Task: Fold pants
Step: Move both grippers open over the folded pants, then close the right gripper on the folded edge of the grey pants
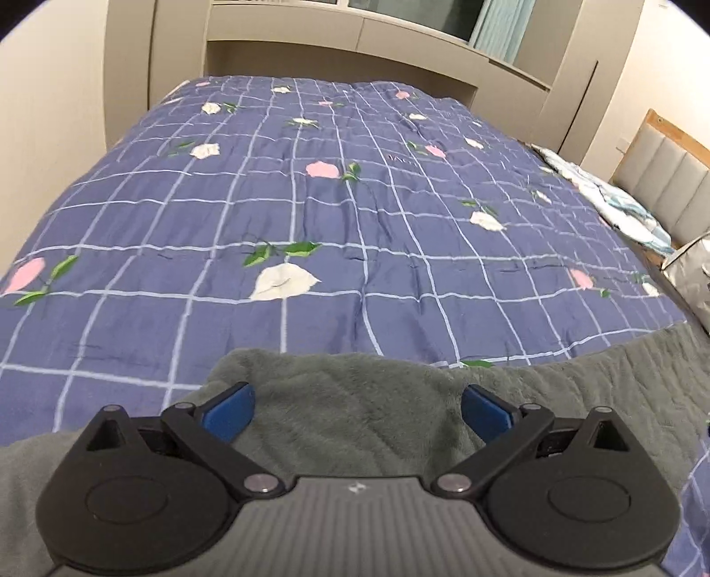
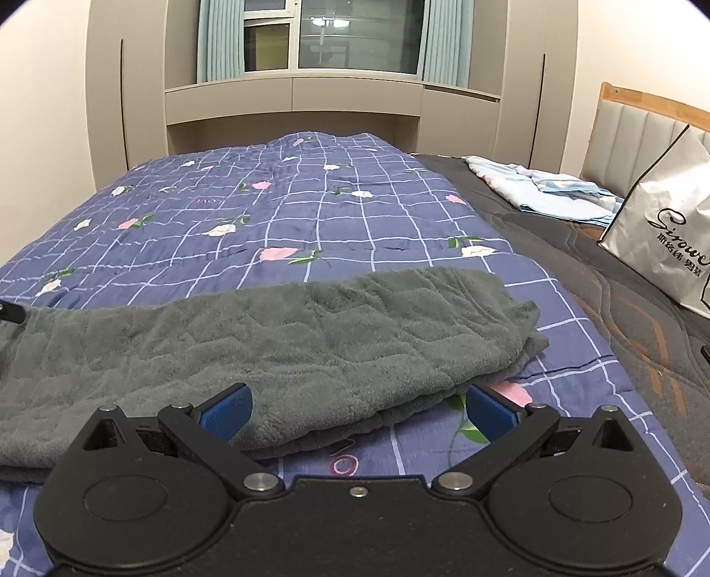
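blue checked bedding (image 2: 284,208) with pink and white flowers covers the bed, backed by beige cabinets (image 2: 293,95) and a window (image 2: 355,35) with pale blue curtains. grey fleece pants (image 2: 266,337) lie folded lengthwise across the near part of the quilt, stretching from the left edge of the right wrist view to a bunched end at the right. the left gripper (image 1: 357,410) hangs over one end of the pants (image 1: 355,390), its blue fingers (image 1: 228,410) spread wide with fleece beneath and between them, not pinched. the right gripper (image 2: 359,410) is also spread wide near the front edge of the pants; its left pad (image 2: 226,410) sits over the fleece and the right one over bare quilt. a white shopping bag (image 2: 665,222) stands at the far right on a dark quilted mat (image 2: 621,284), near a padded headboard (image 2: 643,133) and some crumpled light blue fabric (image 2: 546,186).
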Demonstrator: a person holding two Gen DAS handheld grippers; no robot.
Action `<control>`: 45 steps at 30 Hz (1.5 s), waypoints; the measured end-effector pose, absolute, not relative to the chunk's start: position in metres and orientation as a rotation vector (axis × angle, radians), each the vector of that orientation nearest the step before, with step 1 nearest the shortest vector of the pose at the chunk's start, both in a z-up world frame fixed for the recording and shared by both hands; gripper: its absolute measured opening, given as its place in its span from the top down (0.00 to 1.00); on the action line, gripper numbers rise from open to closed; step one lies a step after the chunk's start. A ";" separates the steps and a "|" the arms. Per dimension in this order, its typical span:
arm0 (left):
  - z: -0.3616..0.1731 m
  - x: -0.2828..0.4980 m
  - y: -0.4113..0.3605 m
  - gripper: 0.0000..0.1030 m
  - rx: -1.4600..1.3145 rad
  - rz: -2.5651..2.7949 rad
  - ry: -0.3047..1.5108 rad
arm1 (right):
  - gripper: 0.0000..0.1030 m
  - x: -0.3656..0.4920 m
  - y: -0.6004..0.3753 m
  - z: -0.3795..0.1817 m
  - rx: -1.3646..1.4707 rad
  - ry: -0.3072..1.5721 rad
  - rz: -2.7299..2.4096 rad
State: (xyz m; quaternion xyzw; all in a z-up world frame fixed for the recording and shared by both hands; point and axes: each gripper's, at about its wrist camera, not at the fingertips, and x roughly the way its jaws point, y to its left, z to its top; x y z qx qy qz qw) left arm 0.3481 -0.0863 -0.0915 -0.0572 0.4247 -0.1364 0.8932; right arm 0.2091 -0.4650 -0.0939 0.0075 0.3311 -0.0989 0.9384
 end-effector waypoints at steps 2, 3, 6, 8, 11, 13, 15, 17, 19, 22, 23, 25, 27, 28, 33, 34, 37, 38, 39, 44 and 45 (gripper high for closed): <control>-0.082 0.337 -0.073 0.01 -0.140 -0.268 0.865 | 0.00 0.209 -0.466 -0.093 0.030 0.670 -0.203; -0.078 0.329 -0.064 0.01 -0.143 -0.241 0.853 | 0.01 0.208 -0.465 -0.092 0.033 0.665 -0.201; -0.070 0.310 -0.034 0.01 -0.139 -0.140 0.838 | 0.00 0.206 -0.463 -0.092 0.034 0.659 -0.194; -0.072 0.301 -0.008 0.01 -0.167 -0.077 0.844 | 0.00 0.203 -0.463 -0.092 0.041 0.660 -0.193; -0.083 0.300 0.022 0.01 -0.222 -0.023 0.884 | 0.00 0.201 -0.462 -0.093 0.053 0.662 -0.194; -0.095 0.303 0.033 0.01 -0.243 -0.051 0.904 | 0.00 0.200 -0.461 -0.093 0.060 0.663 -0.193; -0.095 0.302 0.027 0.01 -0.200 -0.047 0.898 | 0.00 0.199 -0.459 -0.091 0.060 0.660 -0.190; -0.092 0.302 0.016 0.01 -0.152 -0.028 0.900 | 0.00 0.198 -0.456 -0.088 0.047 0.654 -0.182; -0.087 0.302 0.006 0.01 -0.125 -0.014 0.897 | 0.00 0.198 -0.457 -0.086 0.043 0.649 -0.177; -0.079 0.296 -0.006 0.01 -0.115 -0.016 0.890 | 0.00 0.200 -0.466 -0.082 0.058 0.635 -0.171; -0.076 0.294 -0.010 0.01 -0.111 -0.022 0.887 | 0.00 0.201 -0.472 -0.081 0.066 0.632 -0.173; -0.069 0.291 -0.021 0.01 -0.107 -0.043 0.876 | 0.00 0.206 -0.484 -0.082 0.092 0.639 -0.180; -0.062 0.290 -0.035 0.01 -0.102 -0.069 0.859 | 0.00 0.212 -0.502 -0.086 0.133 0.660 -0.189; -0.059 0.289 -0.043 0.01 -0.097 -0.083 0.851 | 0.00 0.215 -0.510 -0.088 0.152 0.670 -0.197; -0.052 0.282 -0.091 0.00 -0.068 -0.183 0.829 | 0.00 0.234 -0.559 -0.105 0.274 0.718 -0.214; -0.054 0.280 -0.102 0.00 -0.063 -0.204 0.829 | 0.00 0.240 -0.571 -0.110 0.311 0.732 -0.212; -0.062 0.276 -0.131 0.00 -0.039 -0.249 0.849 | 0.00 0.252 -0.598 -0.124 0.407 0.763 -0.234; -0.064 0.274 -0.140 0.00 -0.030 -0.264 0.857 | 0.00 0.253 -0.604 -0.127 0.439 0.762 -0.238; -0.067 0.273 -0.146 0.00 -0.023 -0.276 0.864 | 0.00 0.254 -0.611 -0.130 0.479 0.748 -0.235; -0.082 0.273 -0.169 0.00 0.015 -0.303 0.912 | 0.00 0.255 -0.625 -0.137 0.578 0.689 -0.231; -0.085 0.274 -0.173 0.00 0.033 -0.290 0.933 | 0.00 0.256 -0.626 -0.137 0.587 0.679 -0.234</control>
